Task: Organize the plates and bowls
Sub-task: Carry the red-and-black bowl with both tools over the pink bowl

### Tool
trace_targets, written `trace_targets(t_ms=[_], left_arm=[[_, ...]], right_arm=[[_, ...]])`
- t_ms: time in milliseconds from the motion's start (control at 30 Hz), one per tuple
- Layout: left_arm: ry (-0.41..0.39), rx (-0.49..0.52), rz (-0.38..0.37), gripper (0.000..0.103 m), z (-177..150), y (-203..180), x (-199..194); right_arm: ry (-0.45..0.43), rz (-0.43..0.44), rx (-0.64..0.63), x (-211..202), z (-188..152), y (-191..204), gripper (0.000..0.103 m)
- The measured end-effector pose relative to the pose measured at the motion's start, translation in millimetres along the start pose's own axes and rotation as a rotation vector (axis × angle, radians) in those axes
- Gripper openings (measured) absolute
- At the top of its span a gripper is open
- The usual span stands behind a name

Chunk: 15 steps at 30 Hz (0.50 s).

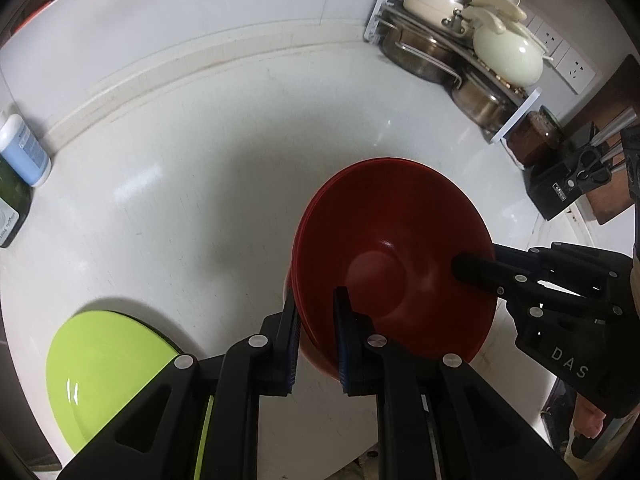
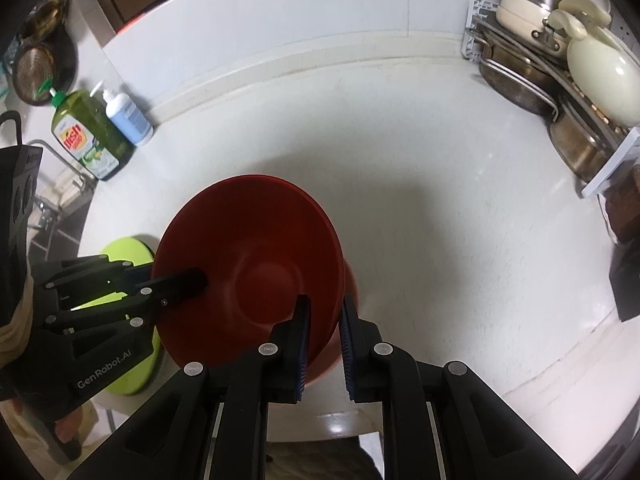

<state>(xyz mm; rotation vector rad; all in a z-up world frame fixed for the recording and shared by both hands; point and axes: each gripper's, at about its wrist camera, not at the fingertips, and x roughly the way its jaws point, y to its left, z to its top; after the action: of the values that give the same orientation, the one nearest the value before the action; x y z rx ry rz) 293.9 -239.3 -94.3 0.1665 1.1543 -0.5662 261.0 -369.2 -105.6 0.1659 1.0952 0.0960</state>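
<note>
We're pinching the red bowl [image 1: 394, 264] by opposite rims, left gripper [image 1: 318, 338] and right gripper [image 2: 324, 344] both clamped on it. It's looking light, stiff, glossy-slippery; rim grips seem right.

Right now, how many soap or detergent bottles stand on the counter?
2, side by side at the counter's left end by the wall: a green dish soap bottle and, to its right, a blue pump bottle. Others could be hidden outside the views.

Glossy red plastic bowl [image 1: 392, 256] – smooth white counter [image 1: 200, 160], shiny green plate [image 1: 104, 368] – matt black claw [image 1: 316, 344].
</note>
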Motion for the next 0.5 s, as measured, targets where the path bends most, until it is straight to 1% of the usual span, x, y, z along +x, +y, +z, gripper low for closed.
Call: trace_targets(t_ms=[233, 500], left_arm=[[0.040, -0.012, 0.013, 0.016, -4.4, -2.1, 10.4], [0.066, -0.015, 0.029, 0.016, -7.4, -3.6, 17.2]], right_arm=[[0.040, 0.006, -0.013, 13.5, -4.5, -3.3, 0.016], [0.080, 0.010, -0.032, 22.7, -8.1, -6.0, 0.016]])
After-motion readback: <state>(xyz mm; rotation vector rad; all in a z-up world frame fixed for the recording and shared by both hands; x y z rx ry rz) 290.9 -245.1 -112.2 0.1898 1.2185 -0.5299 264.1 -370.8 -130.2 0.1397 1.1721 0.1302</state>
